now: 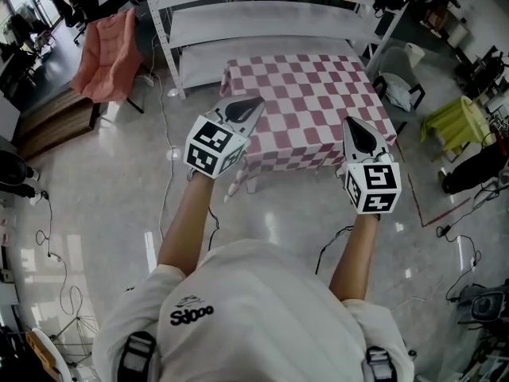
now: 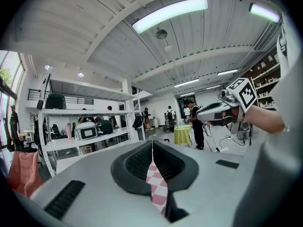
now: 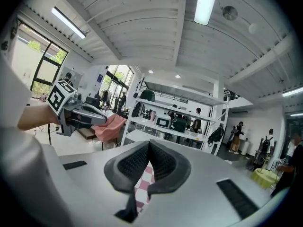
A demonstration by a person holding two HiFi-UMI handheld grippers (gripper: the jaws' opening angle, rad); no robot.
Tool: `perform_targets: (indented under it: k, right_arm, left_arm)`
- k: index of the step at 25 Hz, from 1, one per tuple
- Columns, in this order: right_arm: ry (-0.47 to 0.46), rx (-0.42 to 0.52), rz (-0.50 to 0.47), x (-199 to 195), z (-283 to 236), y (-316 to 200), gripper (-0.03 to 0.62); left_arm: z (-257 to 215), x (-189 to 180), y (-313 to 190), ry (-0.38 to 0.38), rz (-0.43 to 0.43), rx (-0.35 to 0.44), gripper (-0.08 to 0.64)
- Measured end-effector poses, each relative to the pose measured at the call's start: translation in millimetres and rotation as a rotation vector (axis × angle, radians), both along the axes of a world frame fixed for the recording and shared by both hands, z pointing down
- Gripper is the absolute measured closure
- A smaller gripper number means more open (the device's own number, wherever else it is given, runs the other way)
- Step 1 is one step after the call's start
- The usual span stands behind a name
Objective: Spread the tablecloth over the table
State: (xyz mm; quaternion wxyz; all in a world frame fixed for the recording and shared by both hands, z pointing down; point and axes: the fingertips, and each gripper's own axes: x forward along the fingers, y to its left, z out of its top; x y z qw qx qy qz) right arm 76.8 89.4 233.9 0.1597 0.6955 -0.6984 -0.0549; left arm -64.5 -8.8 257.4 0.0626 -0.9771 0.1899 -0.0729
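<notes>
A pink-and-white checked tablecloth lies over a small table in front of me in the head view, with its near edge hanging down. My left gripper is shut on the cloth's near-left corner, and my right gripper is shut on the near-right corner. In the left gripper view a strip of the checked cloth is pinched between the closed dark pads. The right gripper view shows the cloth caught the same way between its pads. Both grippers point roughly level, held up at the table's near edge. The tabletop is hidden under the cloth.
White metal shelving stands just behind the table. A pink chair is at the far left, a white seat and a yellow-green covered table at the right. Cables trail over the glossy floor. People stand in the distance.
</notes>
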Motion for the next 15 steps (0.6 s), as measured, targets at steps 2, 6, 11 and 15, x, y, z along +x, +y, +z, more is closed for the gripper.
perform_targets:
  k: [2,6,11,15]
  right_arm:
    - [-0.004,-0.006,0.003,0,3,0,0.569]
    - [-0.017,-0.011,0.014,3,7,5,0.569]
    - [-0.030,-0.012,0.022,4,11,7,0.571]
    - [-0.039,-0.017,0.024,3,15,8,0.569]
  left_arm:
    - [3,1,1,-0.003,0.004,-0.007,0.525]
    - [10,2,3,-0.009,0.006,-0.022,0.525]
    - [16,2,2,-0.014,0.003,-0.035,0.525]
    - [20,0,3,-0.016,-0.001,-0.045,0.525]
